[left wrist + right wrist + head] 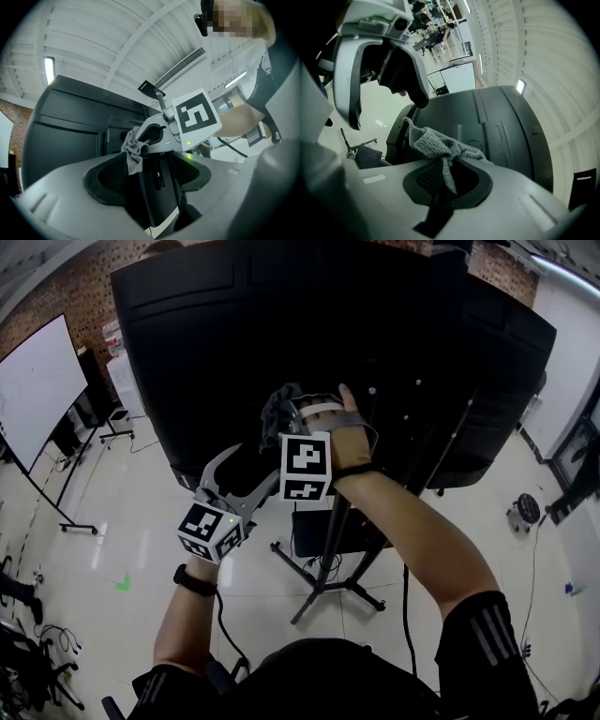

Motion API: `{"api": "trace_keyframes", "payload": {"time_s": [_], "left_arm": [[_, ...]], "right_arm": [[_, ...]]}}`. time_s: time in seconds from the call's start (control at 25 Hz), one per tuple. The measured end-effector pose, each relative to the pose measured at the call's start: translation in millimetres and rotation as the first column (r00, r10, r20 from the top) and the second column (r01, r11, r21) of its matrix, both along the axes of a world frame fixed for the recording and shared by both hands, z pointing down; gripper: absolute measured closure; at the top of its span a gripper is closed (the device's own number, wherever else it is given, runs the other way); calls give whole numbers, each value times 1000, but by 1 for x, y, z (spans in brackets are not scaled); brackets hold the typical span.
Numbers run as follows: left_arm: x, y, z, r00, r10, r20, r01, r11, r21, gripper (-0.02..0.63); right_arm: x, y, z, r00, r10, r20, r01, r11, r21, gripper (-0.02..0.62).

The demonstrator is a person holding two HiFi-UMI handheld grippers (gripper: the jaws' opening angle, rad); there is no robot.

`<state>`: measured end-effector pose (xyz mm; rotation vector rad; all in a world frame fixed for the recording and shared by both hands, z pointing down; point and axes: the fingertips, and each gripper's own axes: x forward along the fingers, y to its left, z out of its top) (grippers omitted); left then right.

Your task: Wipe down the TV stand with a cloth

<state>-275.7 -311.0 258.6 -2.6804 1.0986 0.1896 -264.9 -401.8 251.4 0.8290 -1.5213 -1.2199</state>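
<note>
Scene: a big black TV [281, 324] seen from its back, mounted on a stand [330, 554] with splayed legs on a glossy pale floor [122, 521].
Cloth [436, 143]: grey and knitted, bunched up and pinched at one point so that a short tail hangs down. It is raised in front of the TV's back panel, above the stand's pole. No view settles whether it touches the panel.
Right hand-held gripper [444, 174]: jaws clamped on the cloth, which spills out over their tips. In the head view its marker cube [305, 465] sits just below the cloth.
Right hand [345, 432]: wrapped round that gripper, strapped across the back, forearm stretched up and forward.
Left hand-held gripper [154, 168]: jaws drawn together, with nothing seen between them. It points up at the right one, and the cloth hangs just beyond its tips.
Left cube [211, 531]: lower and to the left of the right cube, with a small green light on its edge.
Left wrist: wears a dark watch [192, 580].
Stand: its dark pole runs down from under the TV to the legs, near the right forearm, with both grippers above it.
Surroundings: a whiteboard [33, 381] on a wheeled frame stands at the far left, and a brick wall [75, 287] is behind it.
</note>
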Motion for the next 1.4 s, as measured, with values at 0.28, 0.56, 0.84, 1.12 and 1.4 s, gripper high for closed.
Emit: {"api": "trace_keyframes", "payload": {"time_s": [0.28, 0.56, 0.84, 1.12, 1.4], "left_arm": [[30, -1, 0, 998, 63, 5, -63, 998, 1, 282], [44, 9, -8, 995, 97, 0, -97, 995, 21, 282], [66, 33, -34, 993, 114, -13, -112, 991, 72, 282], [96, 45, -67, 995, 100, -7, -99, 989, 113, 282], [122, 40, -79, 998, 66, -6, -65, 991, 115, 282]], "right_arm": [[33, 2, -1, 997, 71, -41, -70, 997, 28, 566], [41, 49, -26, 973, -66, 221, 71, 997, -12, 565], [86, 95, -81, 872, -203, 445, 181, 979, 92, 565], [131, 93, -128, 683, -247, 687, 302, 952, 42, 565], [165, 65, -130, 532, -163, 831, 398, 914, -76, 565]]}}
